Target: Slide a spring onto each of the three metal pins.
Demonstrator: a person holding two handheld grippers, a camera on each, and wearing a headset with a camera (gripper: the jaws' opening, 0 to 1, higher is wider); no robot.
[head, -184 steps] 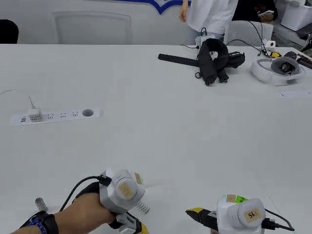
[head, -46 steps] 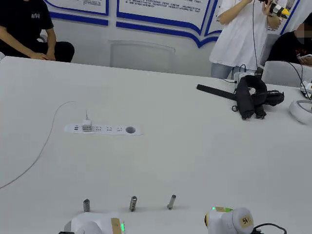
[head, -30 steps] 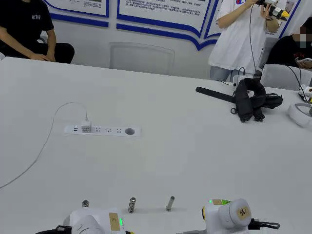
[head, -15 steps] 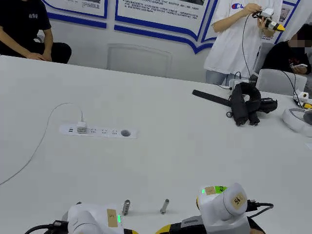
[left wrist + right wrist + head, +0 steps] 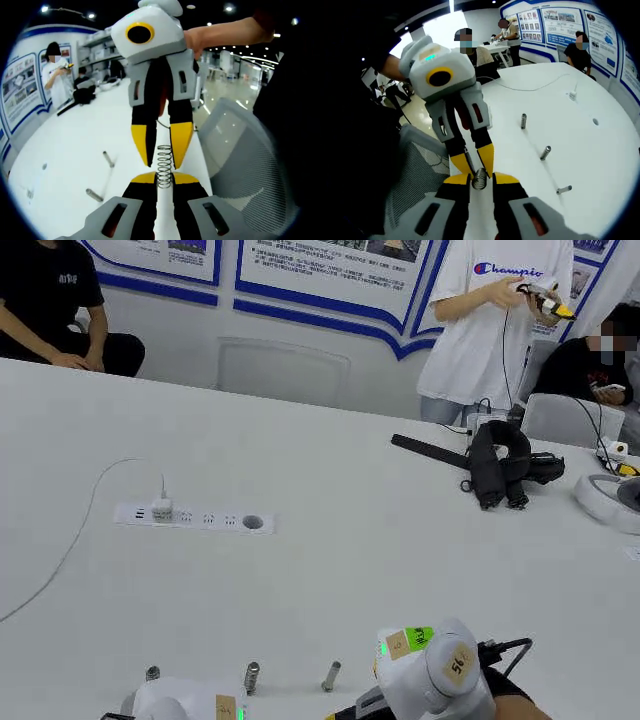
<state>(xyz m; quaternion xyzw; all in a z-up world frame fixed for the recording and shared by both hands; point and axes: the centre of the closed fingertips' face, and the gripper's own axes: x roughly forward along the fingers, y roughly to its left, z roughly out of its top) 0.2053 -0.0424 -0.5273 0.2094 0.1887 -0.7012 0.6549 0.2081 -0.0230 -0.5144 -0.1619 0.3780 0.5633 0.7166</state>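
With the left claw (image 5: 165, 176), pinches the near end of the spring (image 5: 164, 164). With the right claw (image 5: 481, 178), brackets the other end, jaws at coil width; cannot tell whether squeezing. Holds the spring in the air at the near edge of the worktop (image 5: 350, 560), just beside a mesh chair (image 5: 250, 165), long axis running straight from one claw to the other.

Finds the three pins (image 5: 251, 677) in a row along the bottom of the head view, and toward the lower left of the claws in the left gripper view. Reads the right-end pin (image 5: 330, 676) as bare and nearest the right claw.

Beyond, takes in white worktop, power strip (image 5: 190, 517), black straps (image 5: 500, 455), people (image 5: 480, 330) and blue-edged posters (image 5: 330, 265).
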